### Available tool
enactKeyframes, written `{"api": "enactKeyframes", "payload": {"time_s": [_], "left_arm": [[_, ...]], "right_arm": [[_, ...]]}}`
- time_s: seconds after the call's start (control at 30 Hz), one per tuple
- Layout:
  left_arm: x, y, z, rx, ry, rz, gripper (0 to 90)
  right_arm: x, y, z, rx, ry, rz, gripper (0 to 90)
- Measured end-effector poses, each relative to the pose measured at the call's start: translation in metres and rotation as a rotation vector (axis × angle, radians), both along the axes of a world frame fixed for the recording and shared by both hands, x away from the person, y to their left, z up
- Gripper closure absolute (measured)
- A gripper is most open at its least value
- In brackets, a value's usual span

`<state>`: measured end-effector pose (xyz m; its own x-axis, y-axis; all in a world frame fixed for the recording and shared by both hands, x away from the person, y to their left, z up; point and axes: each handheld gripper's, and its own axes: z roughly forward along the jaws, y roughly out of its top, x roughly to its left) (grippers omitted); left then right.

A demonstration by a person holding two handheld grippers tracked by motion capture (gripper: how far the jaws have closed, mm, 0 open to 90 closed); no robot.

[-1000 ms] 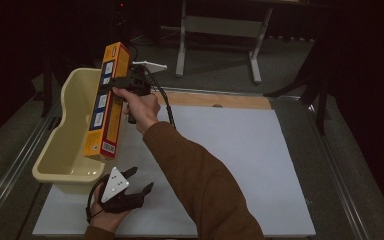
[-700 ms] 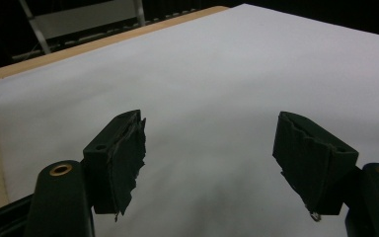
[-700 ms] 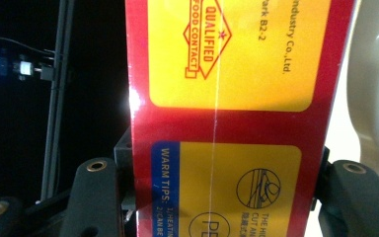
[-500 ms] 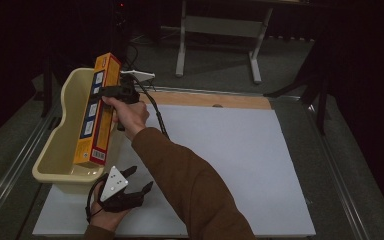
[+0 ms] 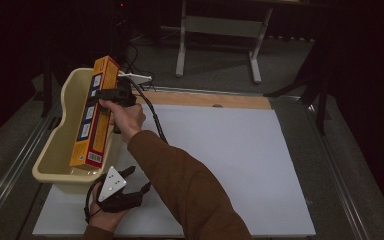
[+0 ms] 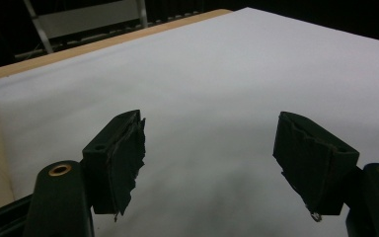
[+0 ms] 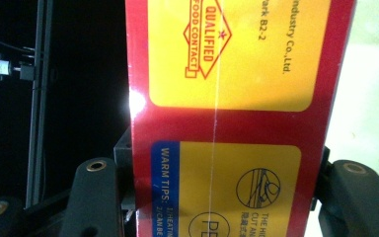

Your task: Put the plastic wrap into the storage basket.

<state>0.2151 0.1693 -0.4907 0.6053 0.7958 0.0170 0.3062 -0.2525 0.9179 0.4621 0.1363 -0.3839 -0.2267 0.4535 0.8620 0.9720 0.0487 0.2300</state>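
Note:
A long orange and red box [image 5: 94,115] with yellow labels slants over the cream plastic tub [image 5: 55,160] at the table's left, its low end inside the tub. My right gripper [image 5: 111,95] is shut on the box near its upper end; in the right gripper view the box [image 7: 232,113] sits clamped between both black jaws. At the near left, my left gripper [image 5: 139,181] rests low on the white sheet [image 5: 230,150] beside the tub's front corner. Its jaws stand wide open over bare white sheet [image 6: 212,98], with nothing between the fingers [image 6: 123,158].
A wooden strip [image 5: 205,99] borders the sheet's far edge. A white device [image 5: 136,77] lies behind the tub. A grey stand [image 5: 220,30] rises beyond the table. Metal rails [image 5: 340,170] run along both table sides.
My right gripper has carried the box leftward and down, so its low end now sits in the tub. The left gripper has stayed put.

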Motion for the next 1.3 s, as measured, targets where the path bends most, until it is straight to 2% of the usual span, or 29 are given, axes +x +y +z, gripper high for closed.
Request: {"api": "enactKeyframes", "payload": {"time_s": [0.2,0.33,0.5,0.63,0.7,0.8,1.1,1.3], "left_arm": [[0.0,0.0,0.0,-0.004,0.0,-0.001,27.5],[0.0,0.001,0.0,-0.002,-0.001,0.002,27.3],[0.0,0.001,0.0,-0.007,0.0,0.002,27.2],[0.0,0.001,0.0,-0.007,0.0,0.003,27.2],[0.0,0.002,0.001,-0.008,0.001,0.005,27.2],[0.0,0.002,0.001,-0.009,0.003,0.004,27.2],[0.0,0.002,0.001,-0.012,0.004,0.007,27.2],[0.0,0.003,0.001,-0.012,0.004,0.006,27.2]], "right_arm": [[-0.002,0.003,-0.001,-0.006,-0.009,-0.014,40.8],[-0.011,0.008,-0.003,-0.046,-0.04,-0.005,40.9],[-0.016,0.013,-0.005,-0.063,-0.035,-0.003,40.8],[-0.016,0.013,-0.007,-0.088,-0.006,-0.018,40.7],[-0.015,0.013,-0.009,-0.089,0.0,-0.021,40.6],[-0.012,0.012,-0.016,-0.093,0.033,-0.02,40.3],[-0.009,0.016,-0.027,-0.149,0.09,-0.038,39.2],[-0.009,0.018,-0.028,-0.17,0.097,-0.045,38.6]]}}
